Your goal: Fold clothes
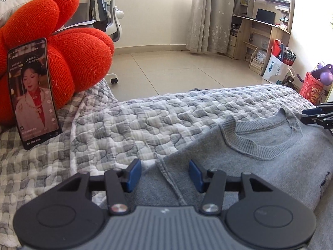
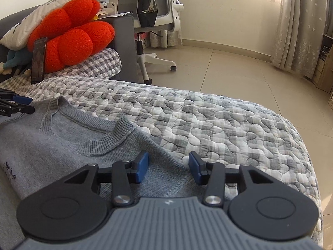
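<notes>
Grey knit sweater (image 1: 260,158) spread flat on a grey-and-white checked quilt (image 1: 135,125), ribbed collar toward the far edge of the bed. Left gripper (image 1: 165,175) low over the sweater's shoulder seam on one side of the collar, jaws parted, blue pads (image 1: 134,175) holding nothing. Right gripper (image 2: 169,169) over the sweater's opposite shoulder edge, jaws likewise parted and empty. Beyond the sweater at the head of the bed, a red knotted cushion (image 2: 70,39) with a phone (image 1: 33,91) propped upright against it, screen lit. Past the bed, a white office chair (image 2: 149,16) on a tiled floor.
</notes>
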`<action>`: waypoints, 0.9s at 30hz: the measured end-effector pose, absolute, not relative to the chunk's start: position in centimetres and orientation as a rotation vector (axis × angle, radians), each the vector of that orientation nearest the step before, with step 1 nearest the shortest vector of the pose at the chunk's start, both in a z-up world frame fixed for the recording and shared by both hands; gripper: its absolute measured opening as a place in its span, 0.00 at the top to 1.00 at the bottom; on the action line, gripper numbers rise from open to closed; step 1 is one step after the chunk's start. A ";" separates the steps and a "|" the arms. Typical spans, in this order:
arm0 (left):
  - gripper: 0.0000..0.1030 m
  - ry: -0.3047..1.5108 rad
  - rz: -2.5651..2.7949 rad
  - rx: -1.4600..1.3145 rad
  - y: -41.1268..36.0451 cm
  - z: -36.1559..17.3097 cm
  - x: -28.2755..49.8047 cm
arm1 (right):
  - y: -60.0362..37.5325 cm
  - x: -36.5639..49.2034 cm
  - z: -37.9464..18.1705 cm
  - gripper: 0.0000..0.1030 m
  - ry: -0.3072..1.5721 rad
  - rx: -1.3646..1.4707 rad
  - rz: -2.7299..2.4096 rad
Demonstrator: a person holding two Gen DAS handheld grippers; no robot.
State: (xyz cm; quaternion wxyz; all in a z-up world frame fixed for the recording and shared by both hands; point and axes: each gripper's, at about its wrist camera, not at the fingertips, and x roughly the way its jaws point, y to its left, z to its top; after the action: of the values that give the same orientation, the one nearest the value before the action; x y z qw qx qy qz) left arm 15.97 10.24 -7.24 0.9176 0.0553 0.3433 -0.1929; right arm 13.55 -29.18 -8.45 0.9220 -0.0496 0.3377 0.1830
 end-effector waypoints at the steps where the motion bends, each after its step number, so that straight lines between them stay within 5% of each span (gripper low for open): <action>1: 0.64 0.705 -0.397 0.115 10.2 -7.2 15.9 | -29.0 13.4 -8.4 0.79 0.690 -0.107 0.381; 4: 0.88 0.699 -0.407 0.108 10.2 -7.2 15.7 | -28.3 12.7 -8.2 0.92 0.673 -0.151 0.376; 7: 0.95 0.680 -0.391 0.121 10.0 -7.2 15.2 | -27.7 12.1 -8.2 0.94 0.648 -0.194 0.357; 27: 0.97 0.430 -0.128 0.145 8.8 -2.9 17.3 | -24.5 16.0 -4.5 0.98 0.407 -0.232 0.204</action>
State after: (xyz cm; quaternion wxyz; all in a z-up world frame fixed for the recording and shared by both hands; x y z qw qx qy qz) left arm 17.34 8.83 -2.94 0.9723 0.0716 0.2131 -0.0633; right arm 15.97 -24.52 -4.49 0.9676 -0.1146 0.2012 0.1008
